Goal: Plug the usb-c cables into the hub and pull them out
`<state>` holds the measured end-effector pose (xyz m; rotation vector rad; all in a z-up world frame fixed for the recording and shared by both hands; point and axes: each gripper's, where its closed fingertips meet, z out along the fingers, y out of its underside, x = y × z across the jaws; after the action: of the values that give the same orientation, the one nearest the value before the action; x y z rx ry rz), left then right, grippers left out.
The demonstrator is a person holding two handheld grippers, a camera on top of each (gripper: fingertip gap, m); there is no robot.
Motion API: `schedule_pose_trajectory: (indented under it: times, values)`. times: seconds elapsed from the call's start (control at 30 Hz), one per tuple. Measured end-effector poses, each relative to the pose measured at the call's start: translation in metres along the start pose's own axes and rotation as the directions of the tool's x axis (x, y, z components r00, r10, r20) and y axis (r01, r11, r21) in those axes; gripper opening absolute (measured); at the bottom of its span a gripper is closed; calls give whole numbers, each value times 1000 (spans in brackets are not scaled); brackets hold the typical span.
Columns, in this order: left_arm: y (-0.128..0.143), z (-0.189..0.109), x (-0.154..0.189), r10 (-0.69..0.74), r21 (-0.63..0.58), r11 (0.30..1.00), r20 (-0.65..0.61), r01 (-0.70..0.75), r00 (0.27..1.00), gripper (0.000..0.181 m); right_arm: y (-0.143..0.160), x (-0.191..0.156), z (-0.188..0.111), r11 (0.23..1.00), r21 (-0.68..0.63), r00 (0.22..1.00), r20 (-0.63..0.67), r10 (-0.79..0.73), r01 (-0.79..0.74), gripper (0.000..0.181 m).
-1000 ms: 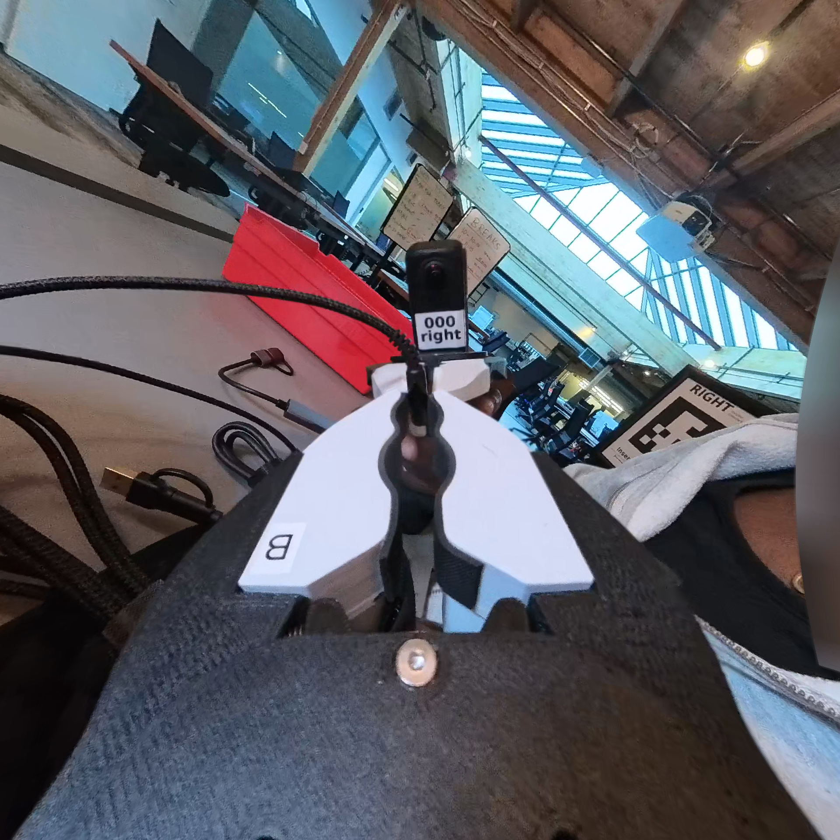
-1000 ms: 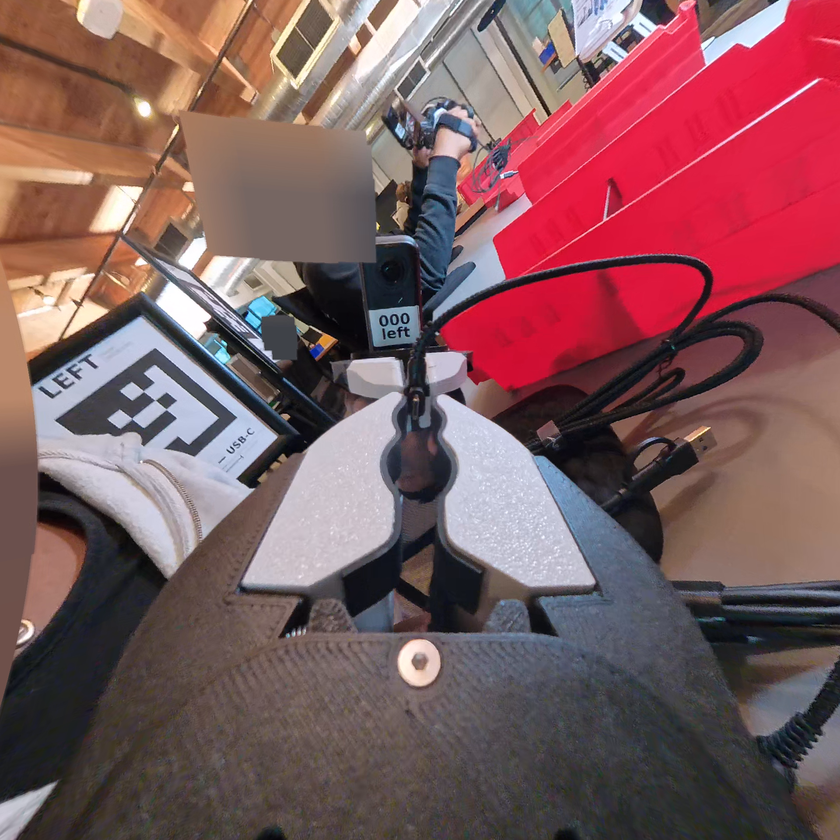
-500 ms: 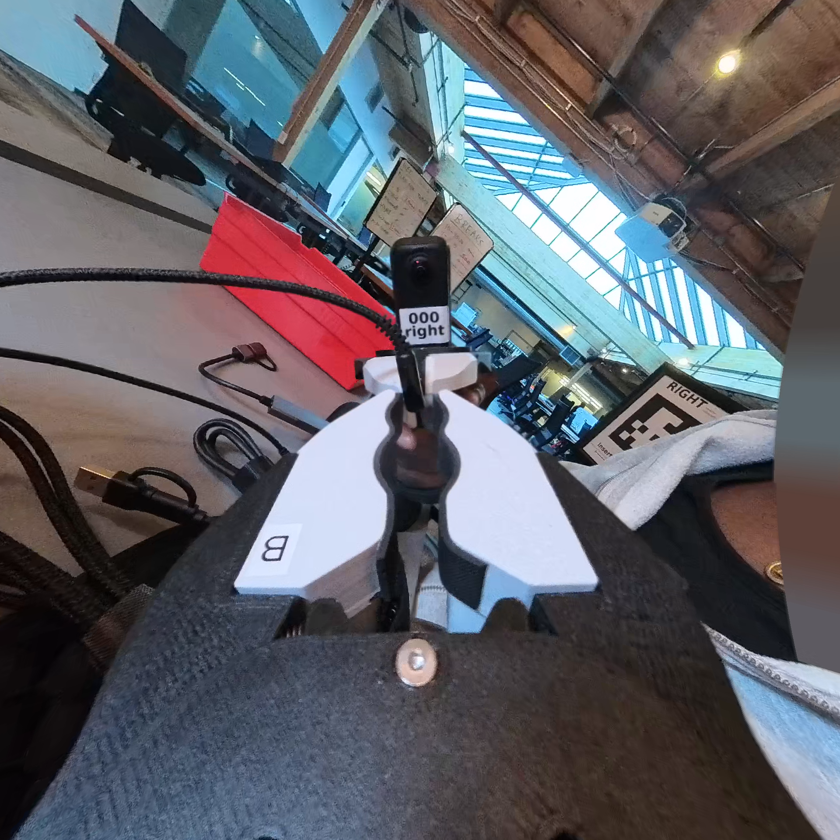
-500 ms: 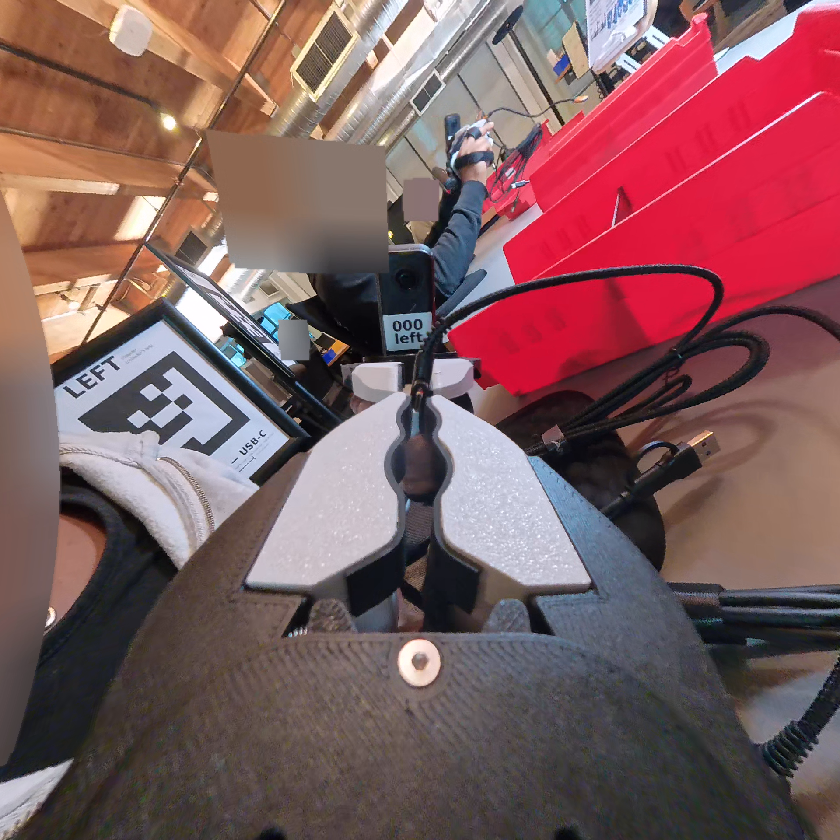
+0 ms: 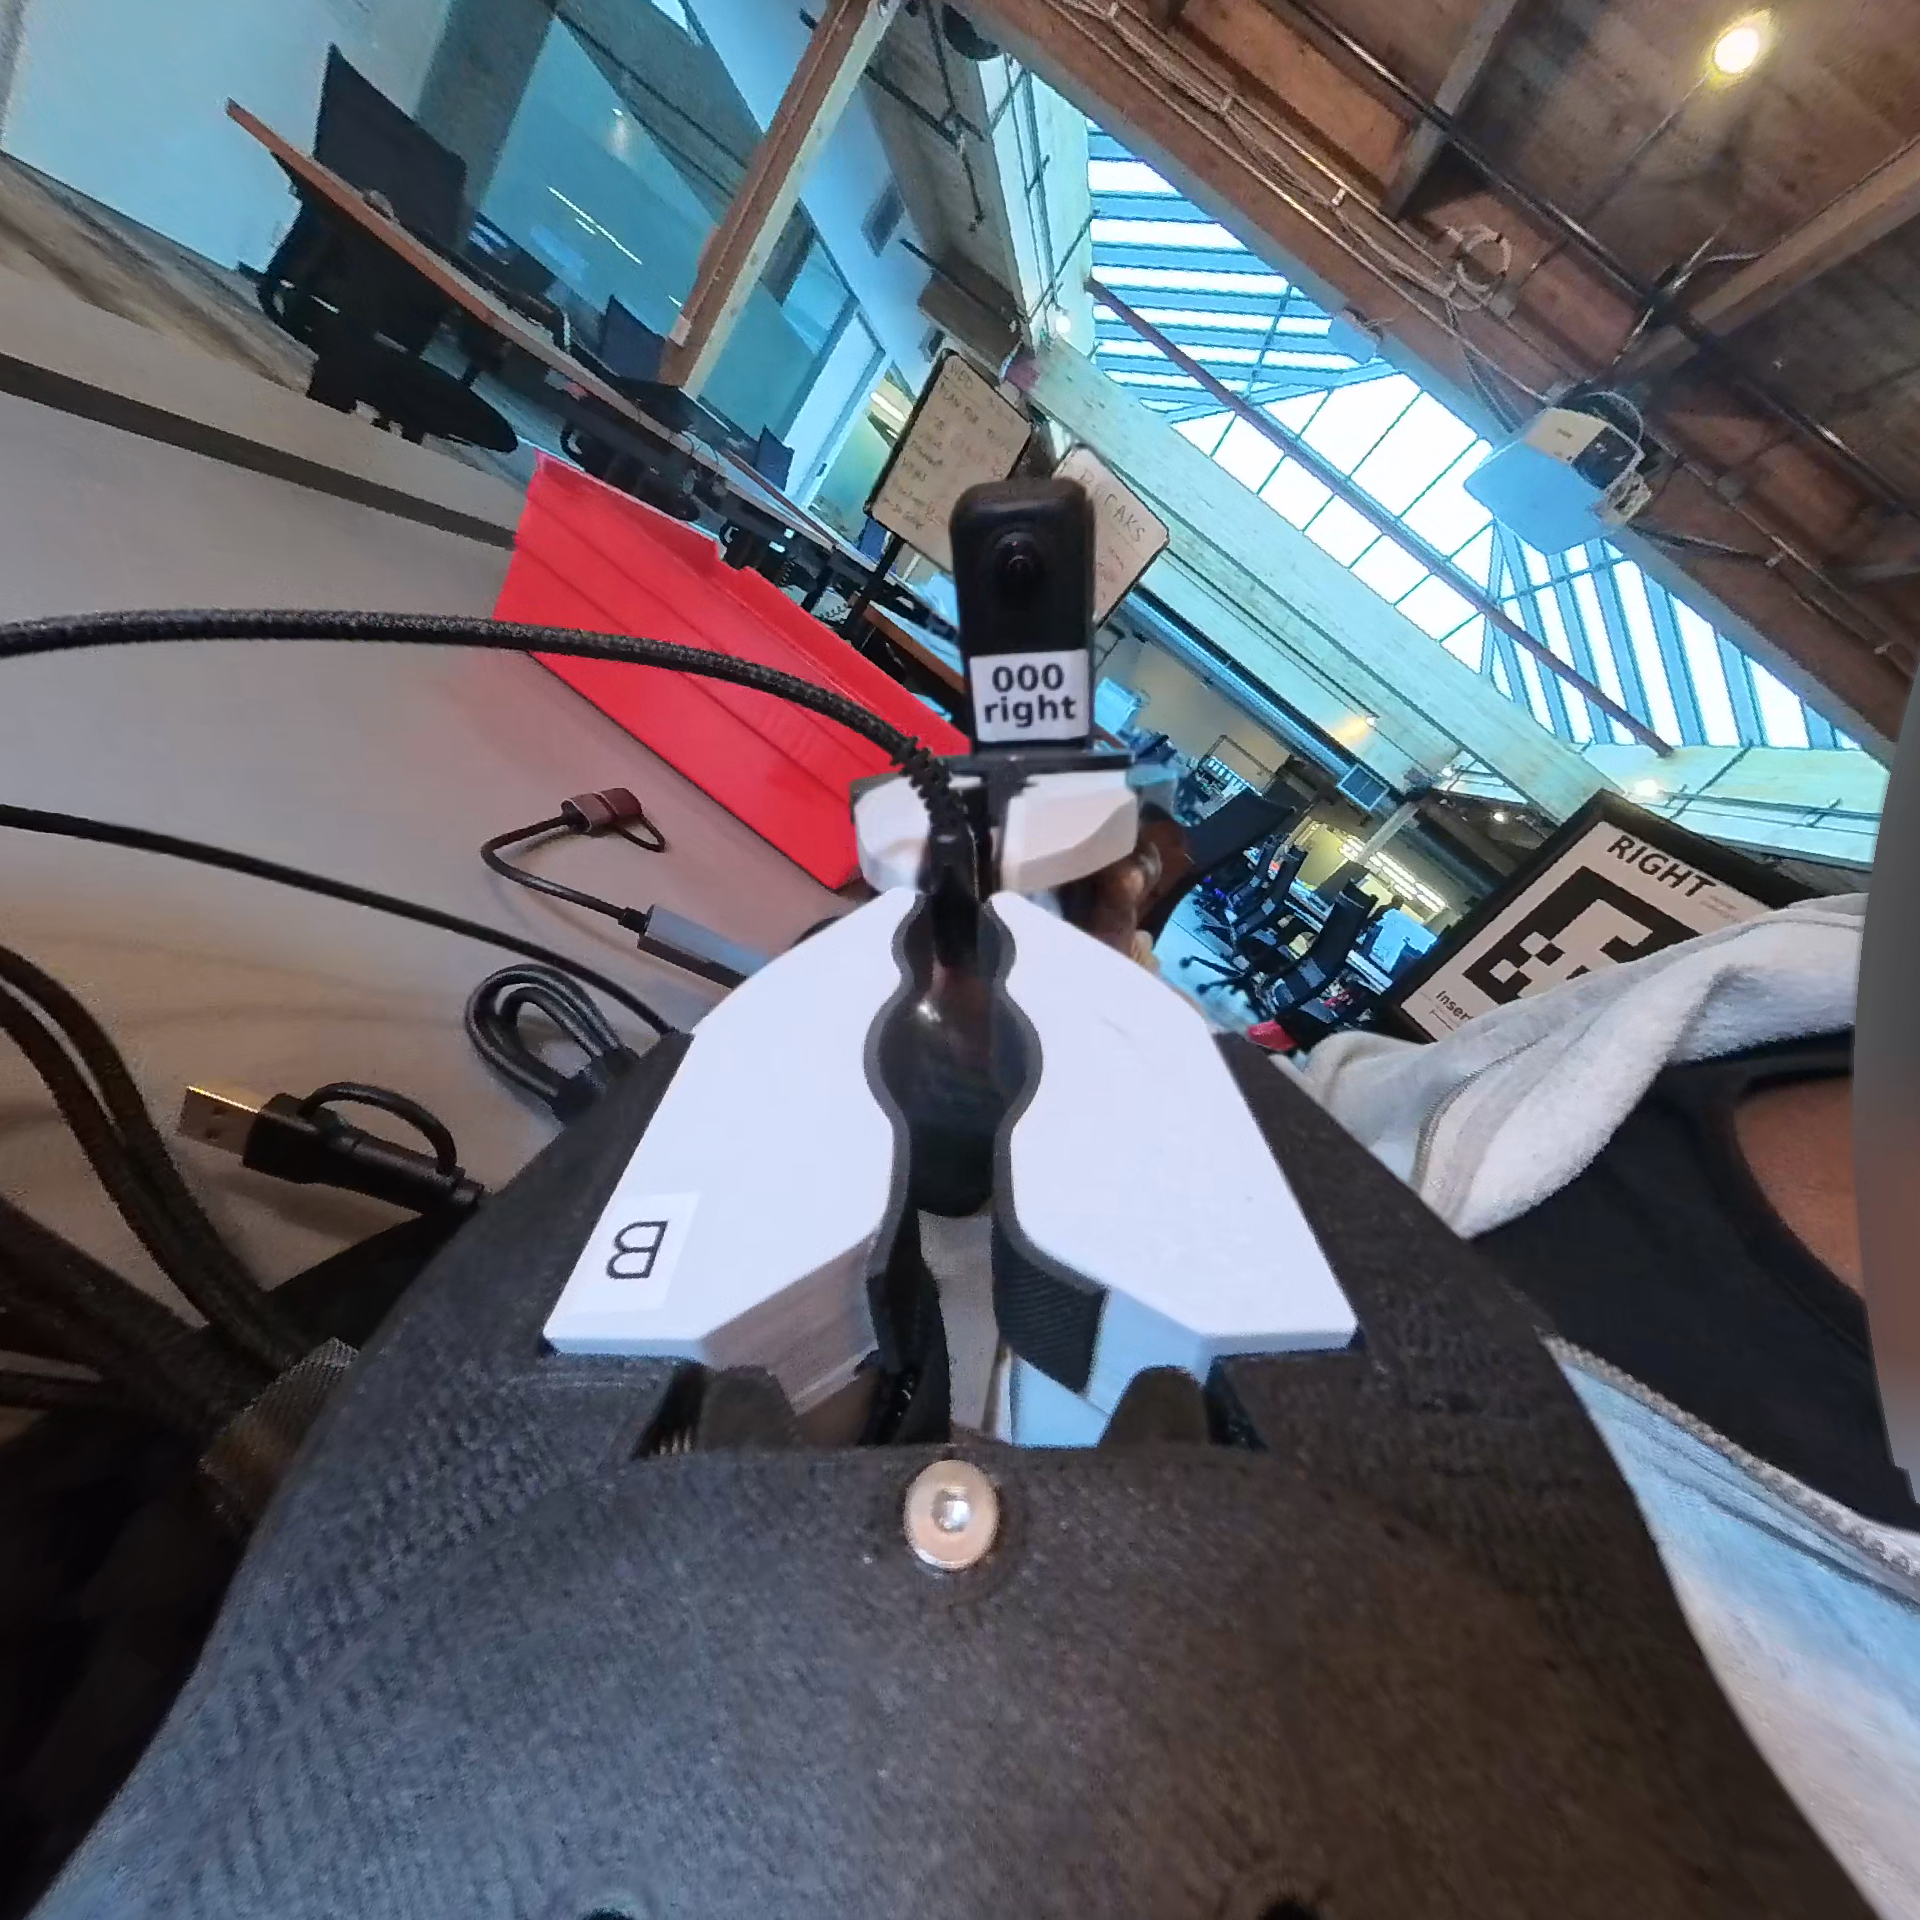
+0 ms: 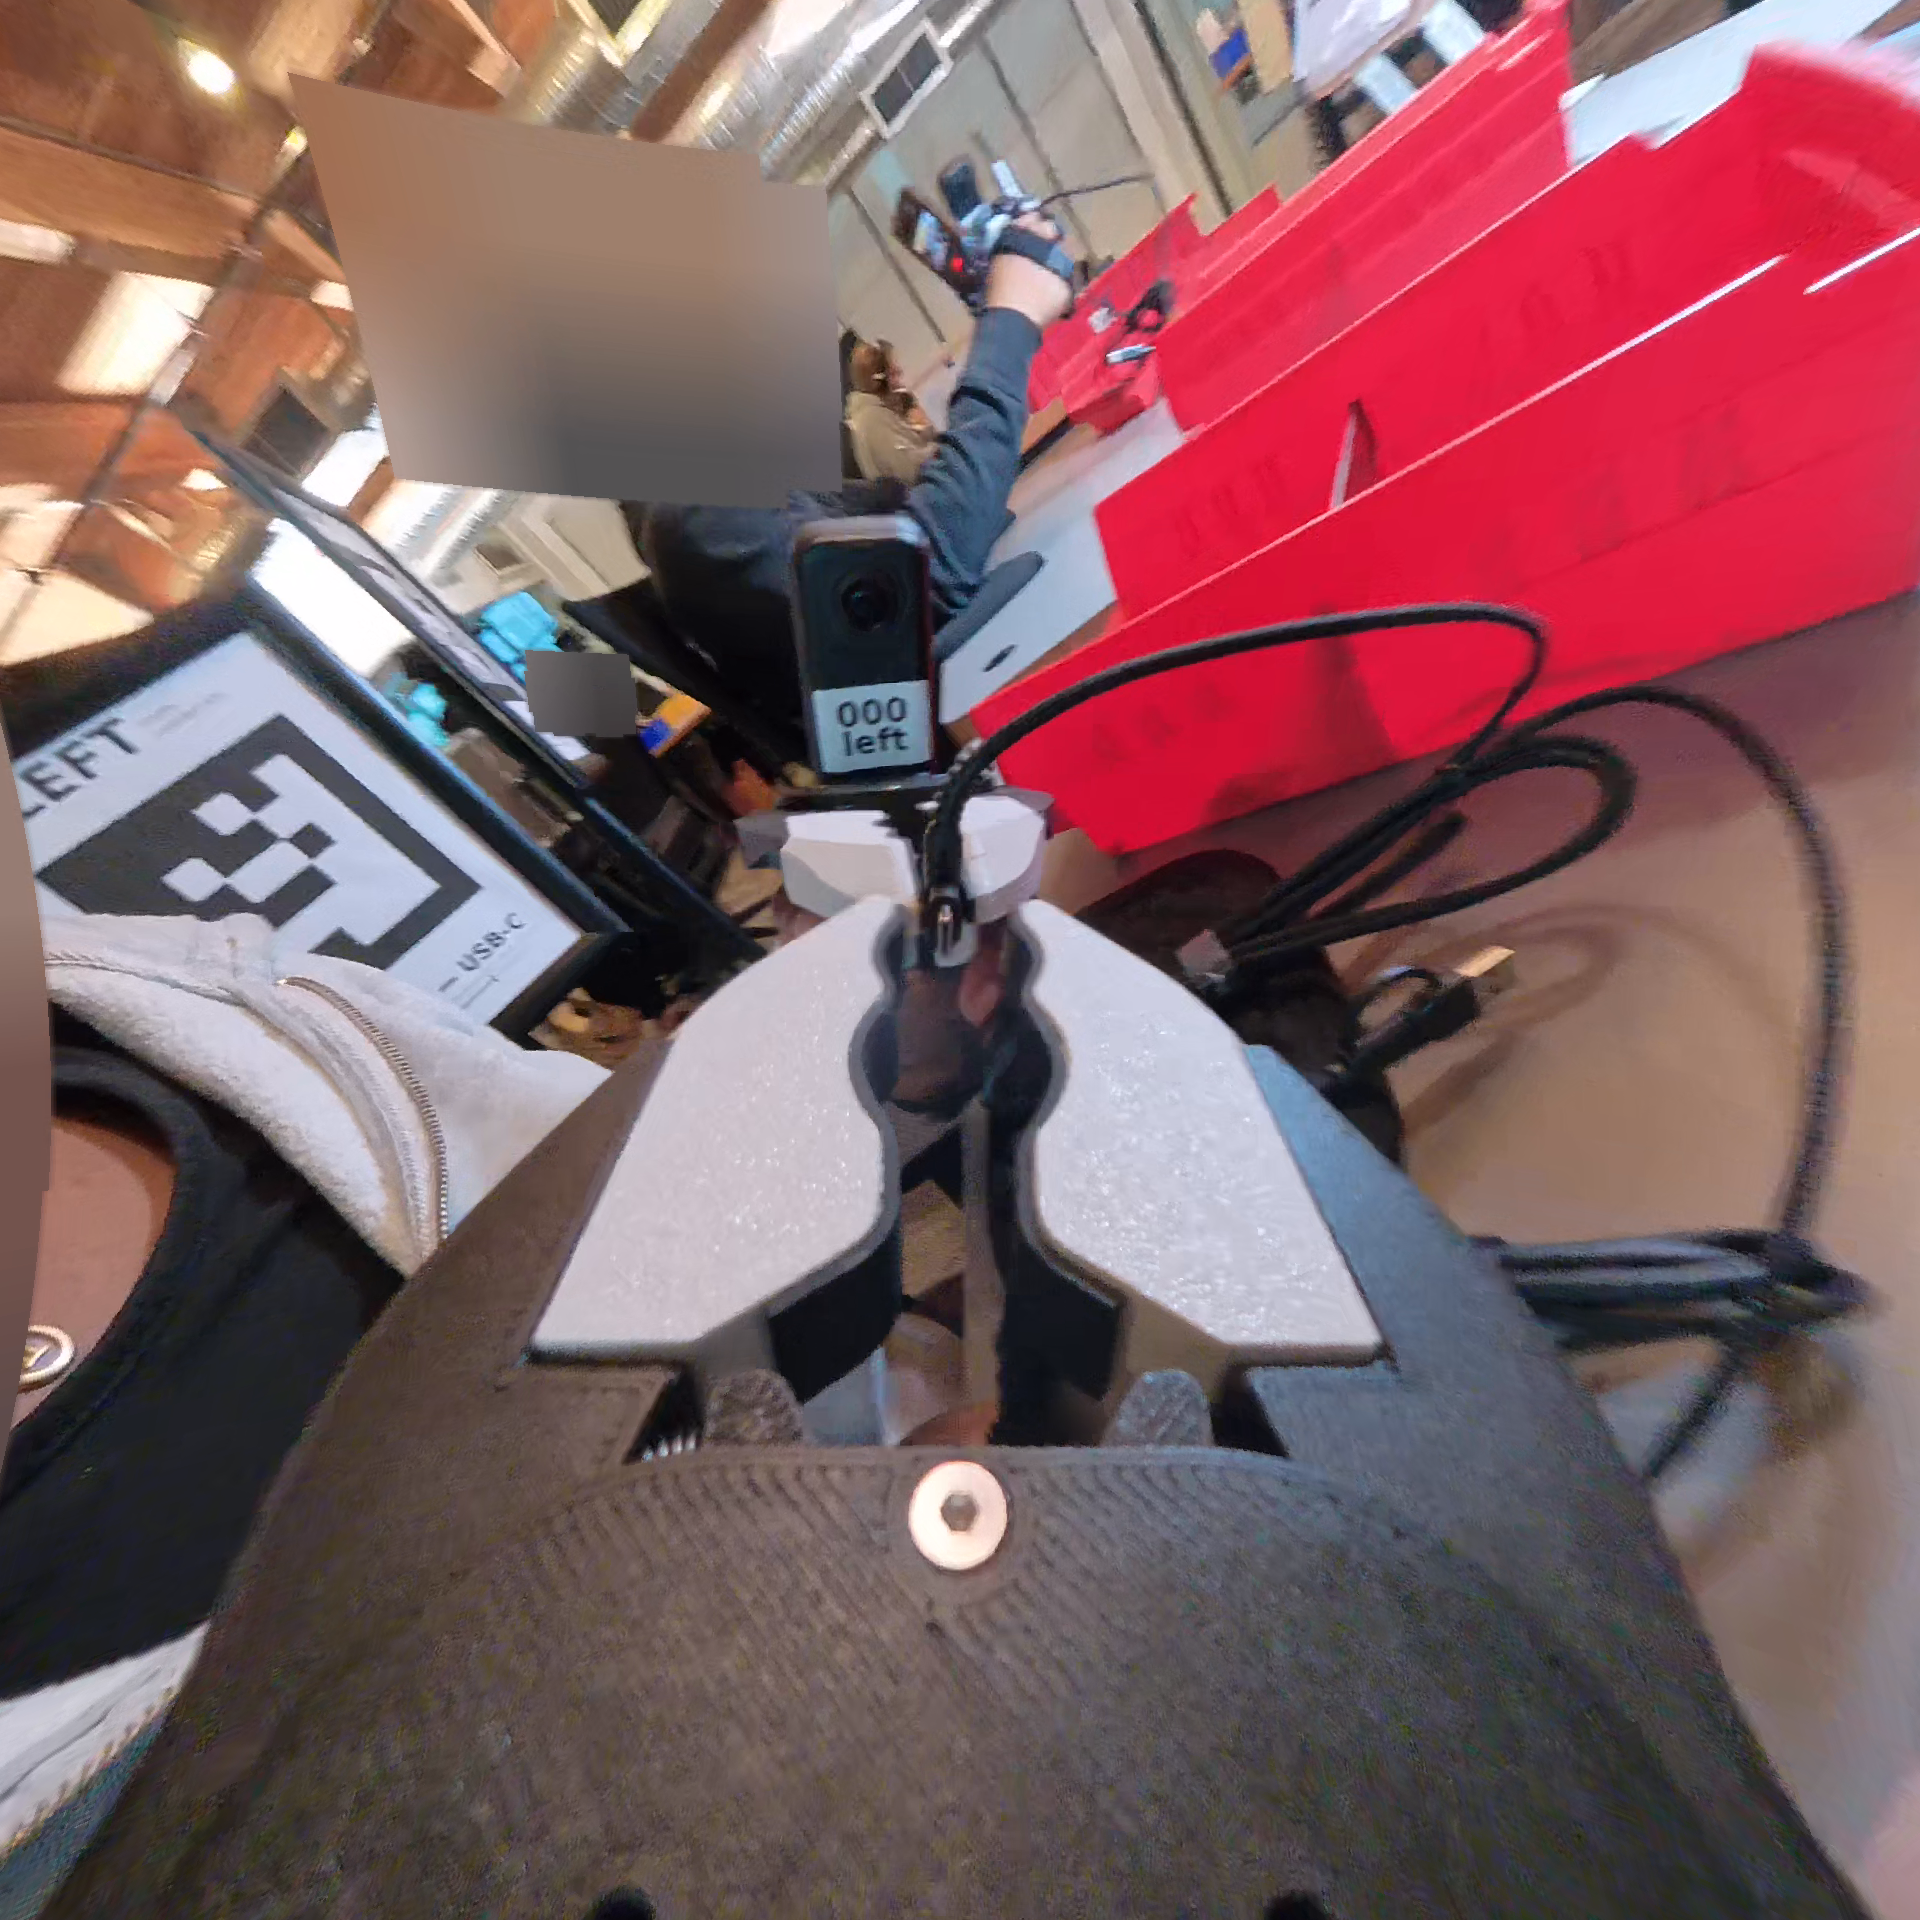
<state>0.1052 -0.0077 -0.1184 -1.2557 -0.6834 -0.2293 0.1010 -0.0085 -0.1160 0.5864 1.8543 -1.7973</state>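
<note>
My left gripper (image 5: 954,914) is shut on the plug end of a black braided USB-C cable (image 5: 623,639), which arcs away over the table. My right gripper (image 5: 992,831) faces it tip to tip. In the right wrist view, the cable (image 6: 1351,629) loops down through the left gripper (image 6: 925,852). Its metal-tipped plug (image 6: 940,927) sticks out between the tips of my right gripper (image 6: 958,920). The right jaws stand a little wider than the plug. A grey hub (image 5: 686,945) with a thin lead lies on the table, partly hidden behind my left finger.
Red bins (image 5: 707,665) (image 6: 1455,520) stand along the table's far side. A bundle of black cables with a USB-A plug (image 5: 208,1112) lies beside the grippers. Framed marker signs (image 5: 1558,935) (image 6: 260,831) and a person's grey sleeve (image 5: 1558,1039) are close by. Another person's raised arm (image 6: 987,416) shows far behind. Both grippers' tips are close together, under 4 cm apart.
The right jaws have parted slightly around the plug, whose metal tip now shows. The left gripper still clamps the cable. Both views have shifted a little, and the right one is blurred.
</note>
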Motion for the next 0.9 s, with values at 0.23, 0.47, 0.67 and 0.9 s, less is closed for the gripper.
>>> schedule_pose_trajectory:
  times: [0.23, 0.47, 0.67, 0.9]
  values:
    - [6, -2, -5, 7, 16, 1000, -4, -7, 1000, 8, 2, 45, -101, 983, -172, 914, -406, -9, -67, 47]
    - [10, -1, -2, 38, -6, 999, -18, -38, 999, 8, 51, 84, -134, 913, -285, 846, -523, 106, -291, 44]
    - [10, -2, -3, 23, -1, 1000, -24, -23, 999, 8, 66, 103, -117, 851, -376, 870, -463, 169, -366, 40]
    - [8, -4, -4, 1, 11, 1000, -38, 0, 999, 8, 70, 84, -111, 770, -489, 911, -266, 316, -410, 37]
